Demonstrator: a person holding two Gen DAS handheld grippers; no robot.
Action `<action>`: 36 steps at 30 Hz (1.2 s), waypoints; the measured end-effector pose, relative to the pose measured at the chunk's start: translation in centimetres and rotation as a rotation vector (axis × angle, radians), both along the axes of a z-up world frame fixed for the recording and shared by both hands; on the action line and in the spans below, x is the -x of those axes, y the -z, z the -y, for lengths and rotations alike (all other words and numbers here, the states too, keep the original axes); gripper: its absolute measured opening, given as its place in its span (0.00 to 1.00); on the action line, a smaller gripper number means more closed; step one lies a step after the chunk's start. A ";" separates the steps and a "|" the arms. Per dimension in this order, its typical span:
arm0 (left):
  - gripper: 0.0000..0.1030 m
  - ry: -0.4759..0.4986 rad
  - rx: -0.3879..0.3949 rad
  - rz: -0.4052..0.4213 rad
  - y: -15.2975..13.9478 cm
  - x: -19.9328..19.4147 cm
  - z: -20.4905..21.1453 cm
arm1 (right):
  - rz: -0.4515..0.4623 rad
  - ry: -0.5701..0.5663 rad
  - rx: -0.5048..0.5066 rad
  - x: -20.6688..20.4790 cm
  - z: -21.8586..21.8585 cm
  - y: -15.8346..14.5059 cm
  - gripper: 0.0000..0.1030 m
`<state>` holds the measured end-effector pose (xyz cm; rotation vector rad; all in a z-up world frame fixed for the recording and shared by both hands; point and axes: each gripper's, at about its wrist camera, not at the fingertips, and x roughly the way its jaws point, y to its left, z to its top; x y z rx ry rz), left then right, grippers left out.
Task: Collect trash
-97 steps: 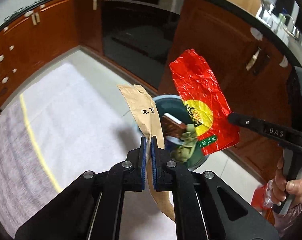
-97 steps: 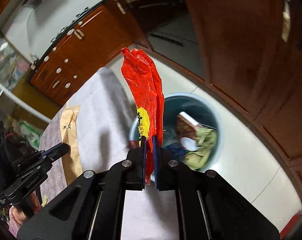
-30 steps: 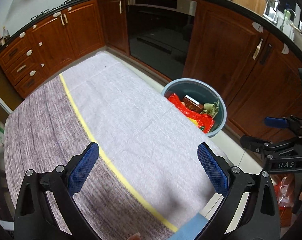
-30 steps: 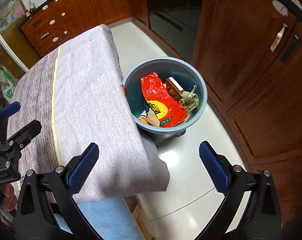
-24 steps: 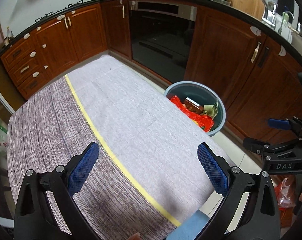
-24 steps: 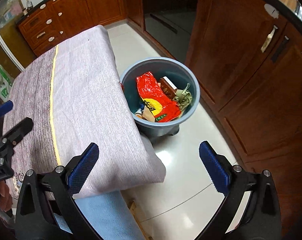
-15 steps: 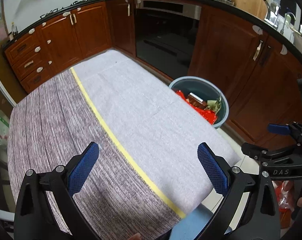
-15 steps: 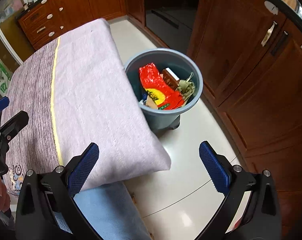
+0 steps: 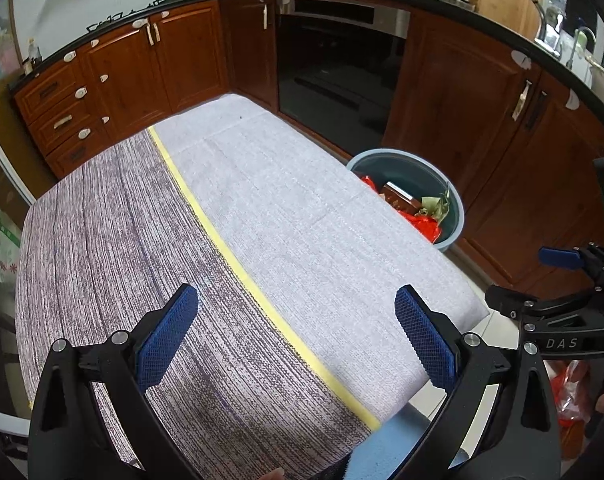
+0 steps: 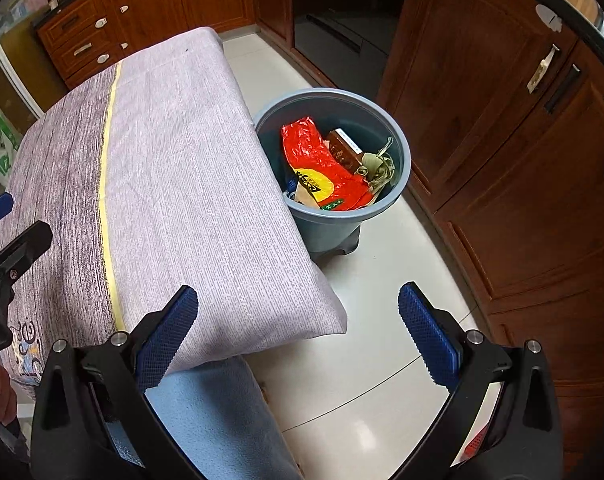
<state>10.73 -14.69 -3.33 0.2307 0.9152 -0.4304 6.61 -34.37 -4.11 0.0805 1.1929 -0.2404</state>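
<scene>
Both tongs spread wide and empty: left gripper (image 9: 296, 334) above the cloth-covered table (image 9: 309, 240), right gripper (image 10: 298, 330) over the table's corner and the floor. Red wrapper (image 10: 321, 168), tan paper piece (image 10: 306, 194), brown box (image 10: 343, 152) and dried leaves (image 10: 377, 166) all inside the blue-grey bin (image 10: 401, 152) just beside the table edge. Judged collection done or nearly so; best to scan table and floor for leftover scraps, tongs kept open and clear of the cloth.

Right gripper (image 10: 298, 320) wide apart; red wrapper (image 10: 321, 164) (crumpled, prob. foil) in bin (image 10: 401, 152).
</scene>
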 end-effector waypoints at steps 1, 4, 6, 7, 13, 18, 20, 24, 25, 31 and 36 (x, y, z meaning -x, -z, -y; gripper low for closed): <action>0.96 0.000 0.000 -0.002 0.0 -0.1 0.0 | -0.001 -0.001 0.000 0.0 -0.1 0.0 0.94; 0.96 -0.003 -0.004 -0.005 0.2 -0.3 0.1 | -0.006 -0.004 0.001 -0.4 -0.1 0.1 0.94; 0.96 -0.004 -0.008 -0.003 0.3 -0.4 0.2 | -0.007 -0.005 0.001 -0.6 -0.1 0.2 0.94; 0.96 -0.004 -0.010 -0.003 0.3 -0.4 0.2 | -0.008 -0.005 0.001 -0.6 0.0 0.2 0.94; 0.96 0.002 -0.023 0.002 0.3 -0.5 0.5 | -0.012 -0.001 -0.002 -0.9 0.2 0.4 0.94; 0.96 0.000 -0.034 0.004 0.5 -0.6 0.7 | -0.015 -0.002 -0.006 -0.9 0.2 0.5 0.94; 0.96 -0.001 -0.034 0.005 0.5 -0.6 0.7 | -0.015 -0.003 -0.006 -1.0 0.2 0.6 0.94; 0.96 -0.001 -0.039 0.007 0.5 -0.7 0.8 | -0.017 -0.004 -0.011 -1.2 0.3 0.7 0.94; 0.96 0.001 -0.039 0.008 0.5 -0.7 0.8 | -0.018 -0.004 -0.011 -1.2 0.3 0.7 0.94; 0.96 0.020 -0.031 0.022 0.4 -0.6 0.8 | -0.022 0.002 -0.016 -1.4 0.4 1.0 0.94; 0.96 0.023 -0.050 0.018 0.8 -0.7 1.1 | -0.028 0.005 -0.017 -1.5 0.4 1.2 0.94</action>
